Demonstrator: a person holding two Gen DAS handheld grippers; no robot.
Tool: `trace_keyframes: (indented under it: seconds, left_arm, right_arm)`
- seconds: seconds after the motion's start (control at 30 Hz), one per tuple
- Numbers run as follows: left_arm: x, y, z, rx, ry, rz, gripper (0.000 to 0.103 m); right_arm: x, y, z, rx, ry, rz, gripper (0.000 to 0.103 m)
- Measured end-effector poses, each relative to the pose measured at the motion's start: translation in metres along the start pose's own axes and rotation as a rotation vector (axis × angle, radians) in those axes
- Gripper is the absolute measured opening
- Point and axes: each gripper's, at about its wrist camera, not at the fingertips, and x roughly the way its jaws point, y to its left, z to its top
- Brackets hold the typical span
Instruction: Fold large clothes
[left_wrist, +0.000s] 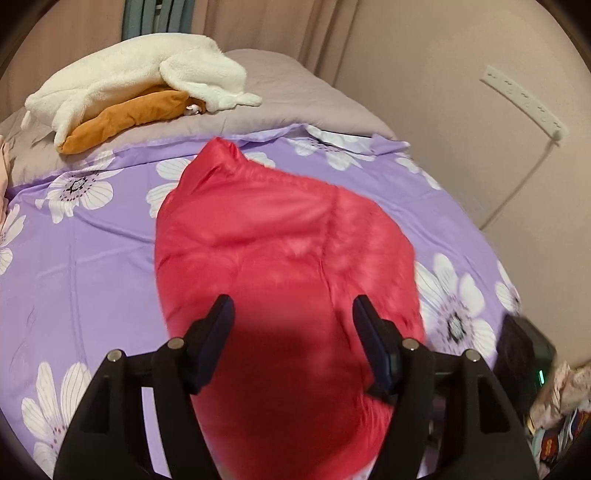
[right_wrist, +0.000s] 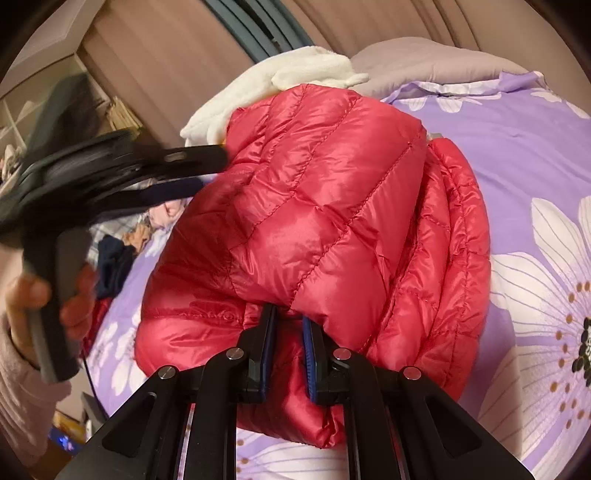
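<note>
A red quilted down jacket (left_wrist: 280, 236) lies bunched and partly folded on the purple flowered bedsheet (left_wrist: 92, 243). My left gripper (left_wrist: 293, 306) is open, its jaws wide apart over the near part of the jacket, with red fabric between and below them. In the right wrist view the jacket (right_wrist: 325, 206) fills the middle. My right gripper (right_wrist: 289, 314) is nearly closed on a fold of the jacket's near edge. The left gripper (right_wrist: 195, 173) shows there, blurred, at the jacket's left side, held by a hand (right_wrist: 55, 295).
A white fleece garment (left_wrist: 129, 77) and an orange one (left_wrist: 125, 118) lie on a grey pillow (left_wrist: 295, 92) at the bed's head. A wall with a power strip (left_wrist: 524, 103) is on the right. Clutter (left_wrist: 554, 406) sits beside the bed.
</note>
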Motion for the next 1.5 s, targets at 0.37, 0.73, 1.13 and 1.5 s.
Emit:
trace_keyframes:
  seconds: [0.37, 0.73, 1.13, 1.5]
  left_arm:
    - [0.008, 0.002, -0.053, 0.050, 0.045, 0.044, 0.071]
    - [0.043, -0.007, -0.058, 0.083, 0.068, 0.102, 0.092]
    - [0.009, -0.009, -0.061, 0.070, 0.029, 0.097, 0.093]
    - [-0.023, 0.005, -0.065, -0.004, -0.033, 0.079, 0.093]
  right_arm:
    - [-0.001, -0.001, -0.002, 0.008, -0.006, 0.001, 0.010]
    - [0.004, -0.008, 0.000, 0.011, -0.003, 0.002, 0.010]
    - [-0.010, -0.004, 0.005, 0.032, -0.012, 0.032, 0.012]
    - [-0.026, 0.014, 0.009, 0.015, -0.049, 0.044, 0.038]
